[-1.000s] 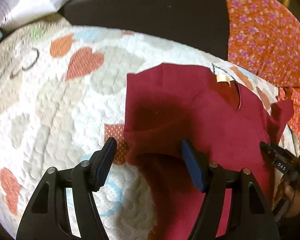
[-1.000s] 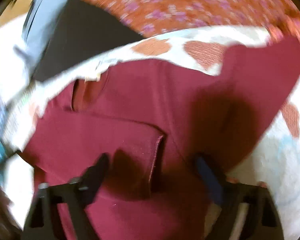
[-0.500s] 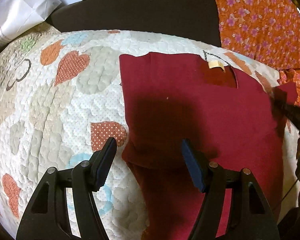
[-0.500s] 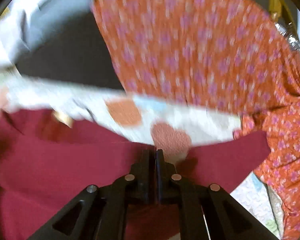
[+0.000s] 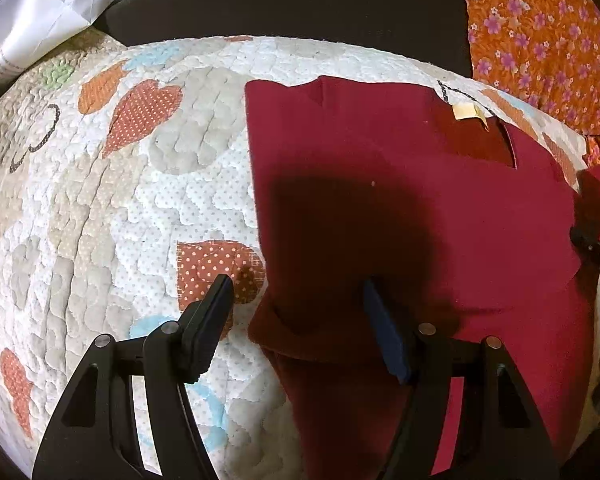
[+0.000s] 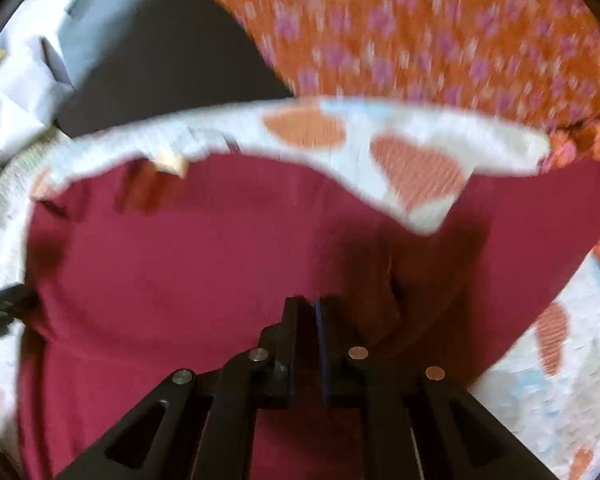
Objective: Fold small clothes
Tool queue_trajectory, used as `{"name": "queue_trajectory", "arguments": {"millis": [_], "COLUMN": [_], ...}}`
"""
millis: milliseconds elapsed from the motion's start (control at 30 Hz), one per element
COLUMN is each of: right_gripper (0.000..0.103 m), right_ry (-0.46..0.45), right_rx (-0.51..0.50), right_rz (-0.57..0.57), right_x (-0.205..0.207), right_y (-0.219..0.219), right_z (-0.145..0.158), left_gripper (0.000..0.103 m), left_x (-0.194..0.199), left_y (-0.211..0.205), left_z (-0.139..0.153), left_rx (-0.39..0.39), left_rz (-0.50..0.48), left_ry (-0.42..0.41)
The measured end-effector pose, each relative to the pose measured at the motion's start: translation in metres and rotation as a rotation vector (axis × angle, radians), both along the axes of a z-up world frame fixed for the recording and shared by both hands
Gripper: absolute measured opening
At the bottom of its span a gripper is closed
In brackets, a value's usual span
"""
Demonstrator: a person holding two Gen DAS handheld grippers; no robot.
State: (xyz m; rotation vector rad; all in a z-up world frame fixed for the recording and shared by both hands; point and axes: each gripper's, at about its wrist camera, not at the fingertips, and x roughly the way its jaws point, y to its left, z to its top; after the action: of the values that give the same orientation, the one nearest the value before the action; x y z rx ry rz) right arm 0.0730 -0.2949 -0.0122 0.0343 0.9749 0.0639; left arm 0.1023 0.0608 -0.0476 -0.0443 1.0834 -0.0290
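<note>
Quilted heart-print bedspread under maroon shirt, shirt lying flat, neck label toward orange floral cloth. My left gripper spread wide, straddling shirt's left edge, holding nothing. My right gripper pinched on shirt near its sleeve.

Warm light, right view blurred (fisheye-bent)

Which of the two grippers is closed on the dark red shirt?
The right gripper: it pinches the shirt. The left gripper is open.
</note>
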Motion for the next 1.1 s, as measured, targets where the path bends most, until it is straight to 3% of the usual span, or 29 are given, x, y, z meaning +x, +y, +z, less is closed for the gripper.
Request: {"name": "queue_trajectory", "arguments": {"millis": [100, 233, 267, 333, 367, 433, 467, 567, 700, 800, 933, 1100], "right_gripper": [0.007, 0.011, 0.013, 0.032, 0.037, 0.039, 0.039, 0.039, 0.041, 0.042, 0.042, 0.043], "right_ry": [0.03, 0.002, -0.003, 0.016, 0.047, 0.095, 0.059, 0.064, -0.015, -0.042, -0.085, -0.157], "right_rx": [0.001, 0.043, 0.049, 0.046, 0.032, 0.033, 0.052, 0.114, 0.195, 0.248, 0.304, 0.358], "right_rz": [-0.008, 0.042, 0.05, 0.067, 0.069, 0.064, 0.067, 0.059, -0.169, -0.411, -0.635, -0.702], "right_x": [-0.007, -0.039, -0.045, -0.055, -0.056, -0.054, -0.058, -0.054, -0.047, -0.037, -0.021, 0.004], "right_y": [0.001, 0.008, 0.01, 0.015, 0.017, 0.016, 0.013, -0.008, -0.091, -0.177, -0.265, -0.305], "right_z": [0.012, 0.034, 0.034, 0.025, 0.013, -0.007, -0.003, 0.01, 0.03, 0.022, 0.006, -0.011], "left_gripper": [0.068, 0.068, 0.068, 0.068, 0.068, 0.068, 0.068, 0.068, 0.068, 0.068, 0.068, 0.068], "left_x": [0.0, -0.004, -0.005, -0.009, -0.011, -0.016, -0.018, -0.023, -0.021, -0.02, -0.016, -0.011], "left_y": [0.009, 0.018, 0.018, 0.015, 0.012, 0.004, 0.0, -0.016, -0.033, -0.037, -0.041, -0.043], "left_z": [0.005, 0.013, 0.016, 0.026, 0.029, 0.036, 0.038, 0.039, 0.035, 0.03, 0.027, 0.021], "left_rx": [0.012, -0.051, -0.065, -0.091, -0.104, -0.142, -0.152, -0.169, -0.167, -0.178, -0.189, -0.172], "left_rz": [0.03, 0.066, 0.067, 0.058, 0.05, 0.021, 0.009, -0.043, -0.091, -0.103, -0.116, -0.122], "left_ry": [-0.01, -0.013, -0.023, -0.058, -0.073, -0.098, -0.103, -0.115, -0.099, -0.082, -0.077, -0.075]}}
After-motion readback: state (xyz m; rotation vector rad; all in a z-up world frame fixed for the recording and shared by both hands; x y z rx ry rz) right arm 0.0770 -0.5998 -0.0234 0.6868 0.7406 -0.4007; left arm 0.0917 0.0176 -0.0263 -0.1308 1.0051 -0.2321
